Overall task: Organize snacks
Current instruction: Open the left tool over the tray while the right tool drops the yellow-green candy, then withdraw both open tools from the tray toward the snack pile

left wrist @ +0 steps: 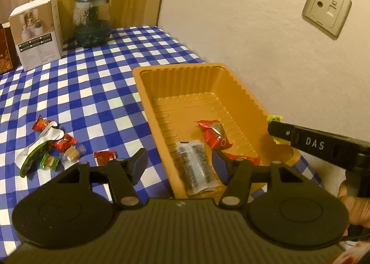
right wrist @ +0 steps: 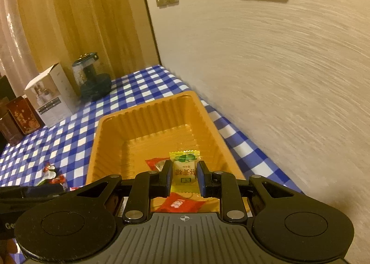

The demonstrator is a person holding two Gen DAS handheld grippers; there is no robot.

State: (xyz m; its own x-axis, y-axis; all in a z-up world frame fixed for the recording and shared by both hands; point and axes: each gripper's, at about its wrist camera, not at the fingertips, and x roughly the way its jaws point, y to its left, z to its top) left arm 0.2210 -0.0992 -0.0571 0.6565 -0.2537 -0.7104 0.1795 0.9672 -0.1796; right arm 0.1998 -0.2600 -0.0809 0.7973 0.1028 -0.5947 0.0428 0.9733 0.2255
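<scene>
Over tray (right wrist: 101,148) | right tongs (right wrist: 184,177) grasping yellow candy (right wrist: 183,171) | left tongs (left wrist: 180,164) released, seemingly empty

My tabletop (left wrist: 81,93) wears a blue-and-white check. The tray (left wrist: 252,102) is orange, with red packets (left wrist: 215,134) in it. My right gripper (right wrist: 184,177), black, pinches a yellow-and-green sweet (right wrist: 184,167).

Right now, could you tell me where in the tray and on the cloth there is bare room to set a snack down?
The orange tray's far half is bare, bordered by its ribbed back wall and the red packet. Its near end is crowded with that packet and the clear sesame bar. The checked cloth is free between the tray, the white box and the candy pile.
</scene>
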